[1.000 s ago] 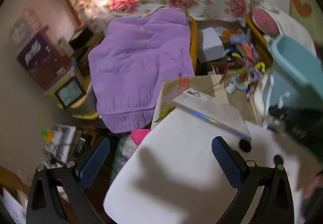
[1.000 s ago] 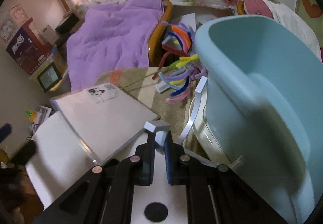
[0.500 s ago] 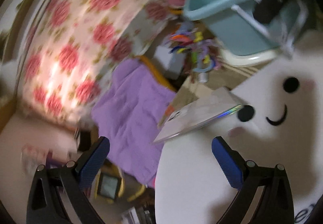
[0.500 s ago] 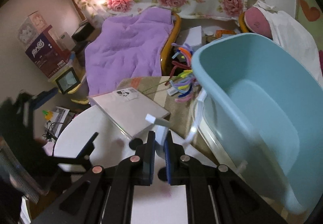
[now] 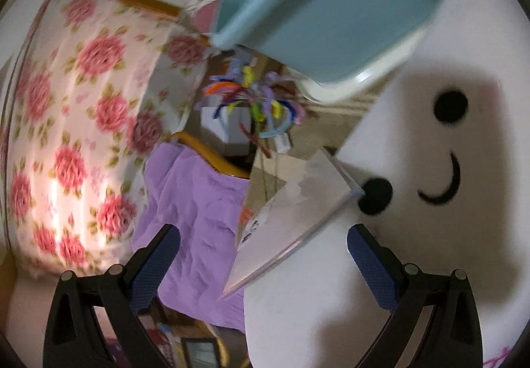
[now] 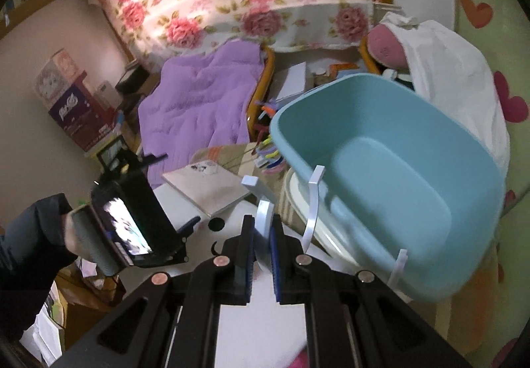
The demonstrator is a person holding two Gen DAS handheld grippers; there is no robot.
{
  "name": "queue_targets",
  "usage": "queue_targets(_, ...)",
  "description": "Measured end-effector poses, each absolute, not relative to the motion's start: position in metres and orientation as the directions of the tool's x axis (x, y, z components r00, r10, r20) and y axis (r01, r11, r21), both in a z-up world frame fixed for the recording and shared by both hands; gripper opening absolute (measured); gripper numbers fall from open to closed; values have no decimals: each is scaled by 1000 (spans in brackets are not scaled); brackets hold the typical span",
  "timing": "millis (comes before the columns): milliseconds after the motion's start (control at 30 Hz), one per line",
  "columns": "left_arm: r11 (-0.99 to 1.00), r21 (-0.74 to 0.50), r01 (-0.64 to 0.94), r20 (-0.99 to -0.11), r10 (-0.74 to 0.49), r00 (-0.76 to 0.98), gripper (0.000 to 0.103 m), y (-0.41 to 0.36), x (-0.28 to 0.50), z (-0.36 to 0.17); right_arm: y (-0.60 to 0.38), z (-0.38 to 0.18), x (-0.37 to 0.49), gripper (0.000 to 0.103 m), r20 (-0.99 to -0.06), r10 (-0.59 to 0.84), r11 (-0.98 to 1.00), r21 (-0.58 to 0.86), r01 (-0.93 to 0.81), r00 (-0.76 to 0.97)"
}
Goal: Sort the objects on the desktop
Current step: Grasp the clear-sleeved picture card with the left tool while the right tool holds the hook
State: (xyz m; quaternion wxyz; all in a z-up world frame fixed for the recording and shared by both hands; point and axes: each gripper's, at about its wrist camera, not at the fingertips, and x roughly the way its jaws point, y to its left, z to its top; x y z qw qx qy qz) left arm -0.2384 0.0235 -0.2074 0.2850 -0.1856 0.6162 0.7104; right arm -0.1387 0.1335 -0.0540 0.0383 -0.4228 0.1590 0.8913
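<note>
1. The right claw (image 6: 261, 247) is clamped on a white plastic bracket (image 6: 265, 212), and it's up off the worktop (image 6: 251, 328) now. A second ago that same piece sat low over the white surface; now it hangs in the air beside the blue tub (image 6: 391, 176).
2. The bracket's bent strip curls out to the right, its far end just in front of the tub's near rim. It's not inside yet.
3. Over on the left, big change: the left claw (image 5: 263, 255) has rolled right over, so the whole room sits tilted in its view. A second ago the bed was along the top; now the rose bedspread (image 5: 82, 123) runs down the left side.
4. Its fingers stand wide apart, nothing between them. Just ahead lies the flat clear case (image 5: 294, 215), its corner overhanging the worktop edge.
5. In the right view you can see the left hand and its tool (image 6: 132, 219) sitting near that same case.
6. My read: the bracket is on its way into the tub, one item nearly sorted, and the left claw looks to be lining up on the case as the next pick.
7. The tub itself appears empty, so sorting seems barely begun.
</note>
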Motion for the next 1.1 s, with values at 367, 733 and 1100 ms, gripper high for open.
queue_targets(367,68,741,-668,-664,219,-715,102,30,-241,-215,158,-36,-107,8,-768,-24,-925,260,-277,-640)
queue_targets(733,135,665,-734,-744,203,-637,27,28,-234,-231,170,-36,-100,8,-768,-22,-904,288,-314,-640)
queue_targets(1100,165,669,-725,-741,226,-632,12,26,-233,-230,169,-33,-98,8,-763,-20,-904,291,-315,-646)
